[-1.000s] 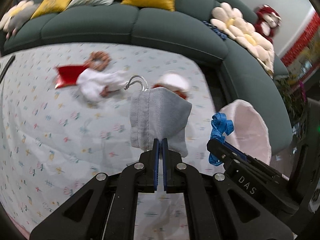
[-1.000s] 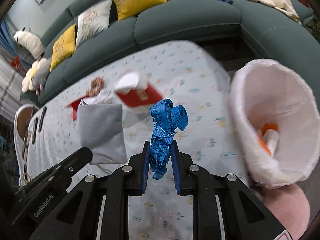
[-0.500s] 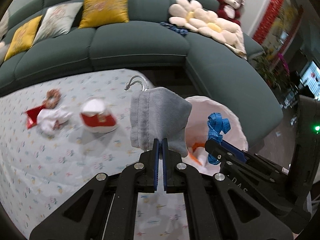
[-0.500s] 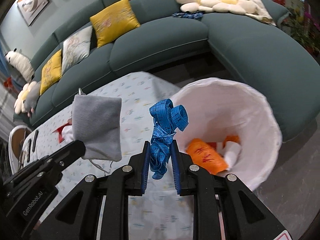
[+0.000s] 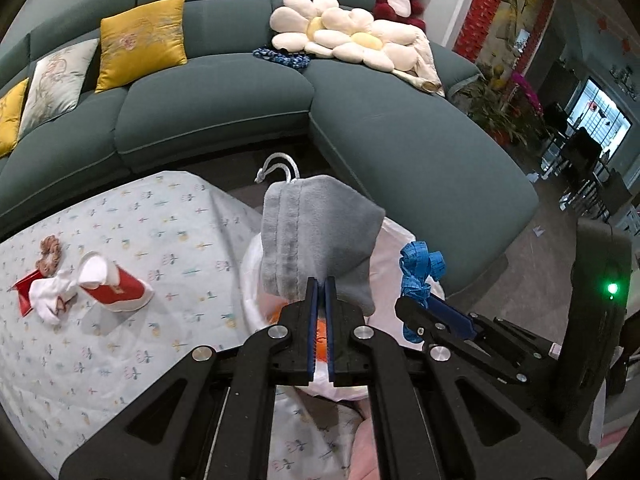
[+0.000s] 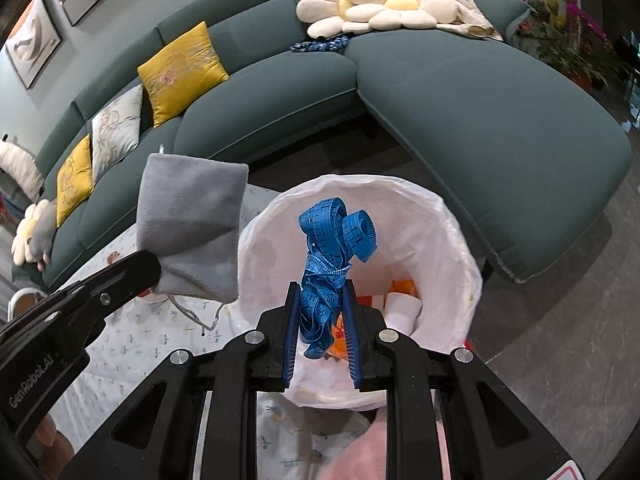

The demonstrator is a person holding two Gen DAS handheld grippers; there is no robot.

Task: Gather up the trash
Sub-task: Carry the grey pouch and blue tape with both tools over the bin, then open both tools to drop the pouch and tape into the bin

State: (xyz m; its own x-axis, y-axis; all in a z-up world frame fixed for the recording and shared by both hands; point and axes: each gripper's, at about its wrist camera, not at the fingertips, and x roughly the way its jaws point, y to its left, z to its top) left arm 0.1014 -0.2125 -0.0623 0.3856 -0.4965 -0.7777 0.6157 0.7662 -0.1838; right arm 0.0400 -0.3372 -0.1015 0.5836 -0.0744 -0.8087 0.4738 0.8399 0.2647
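My left gripper pinches the lower corner of a grey drawstring pouch, and its jaws are opening slightly with the cloth still between the pads. The pouch hangs over the left rim of a bin with a white liner. My right gripper is shut on a tangled blue tape measure, held right above the bin's mouth. Orange wrappers and a white roll lie inside the bin. In the left wrist view the tape measure and right gripper sit just right of the pouch.
A table under a floral cloth lies to the left, carrying a red and white cup, crumpled white tissue, a red wrapper and a brown scrunchie. A green curved sofa wraps behind the bin.
Both grippers have swung right, off the table and over the bin, each carrying its item. The table's trash now lies far left.
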